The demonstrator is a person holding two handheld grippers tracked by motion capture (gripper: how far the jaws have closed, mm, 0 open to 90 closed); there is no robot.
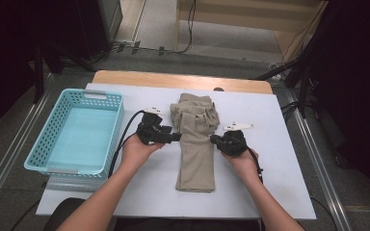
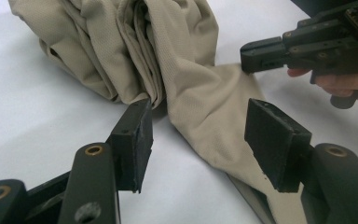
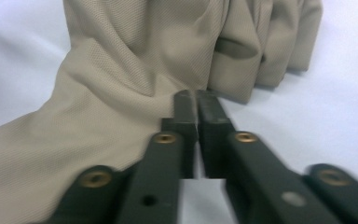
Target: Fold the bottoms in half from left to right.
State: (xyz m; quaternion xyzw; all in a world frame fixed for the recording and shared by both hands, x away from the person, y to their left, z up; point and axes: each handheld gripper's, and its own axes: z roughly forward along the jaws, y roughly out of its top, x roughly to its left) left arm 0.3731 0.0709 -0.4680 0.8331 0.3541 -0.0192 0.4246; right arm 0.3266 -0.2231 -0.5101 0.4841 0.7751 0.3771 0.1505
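Left gripper (image 2: 198, 135) jaws apart, straddling beige trousers (image 1: 196, 139); right gripper (image 3: 197, 105) jaws together (seemingly empty) beside fabric edge on white table (image 1: 270, 163).

beige cloth (image 1: 196, 144), turquoise basket (image 1: 38, 153), white table (image 1: 270, 163)

- beige garment (image 1: 196, 139), fine-weave fabric, lies lengthwise mid-table on the white top
- near part flat, folded into a narrow strip
- far end bunched in thick rumpled folds (image 2: 121, 51)
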